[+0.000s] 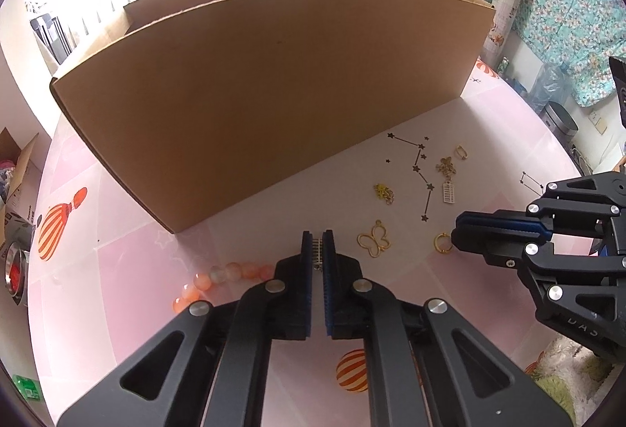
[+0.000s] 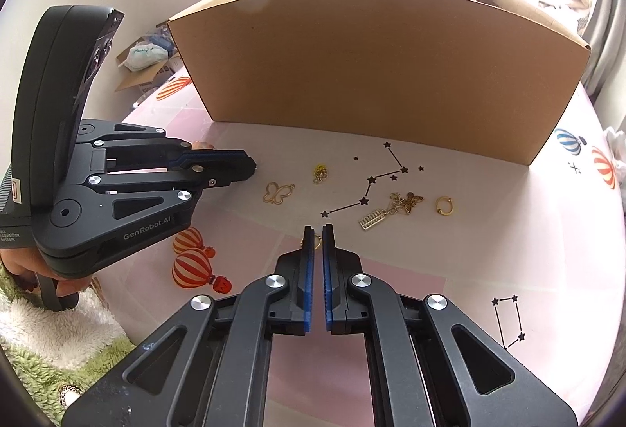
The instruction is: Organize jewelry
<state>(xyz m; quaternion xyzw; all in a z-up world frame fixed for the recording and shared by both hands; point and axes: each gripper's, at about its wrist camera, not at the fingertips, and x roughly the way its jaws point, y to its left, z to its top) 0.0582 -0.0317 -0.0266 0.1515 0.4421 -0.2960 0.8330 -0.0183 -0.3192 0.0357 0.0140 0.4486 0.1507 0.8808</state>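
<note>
Sitting low centre in its own view, the left gripper [image 1: 317,245] has its jaws pinched almost together on a small silvery toothed piece [image 1: 317,251]. Orange bead bracelet [image 1: 219,280] lies just left of it. The right gripper [image 2: 317,237] is nearly closed too, with a gold ring [image 2: 313,242] at its tips; can't tell if it's actually gripped. Butterfly outline charm [image 2: 277,192], abacus charm [image 2: 371,221] and gold hoop [image 2: 445,206] sit mid-frame on the pink table [image 2: 489,231], in front of the cardboard box [image 2: 375,67].

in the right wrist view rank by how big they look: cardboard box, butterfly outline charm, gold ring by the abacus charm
1. cardboard box
2. butterfly outline charm
3. gold ring, though it and the butterfly look fairly close in size.
</note>
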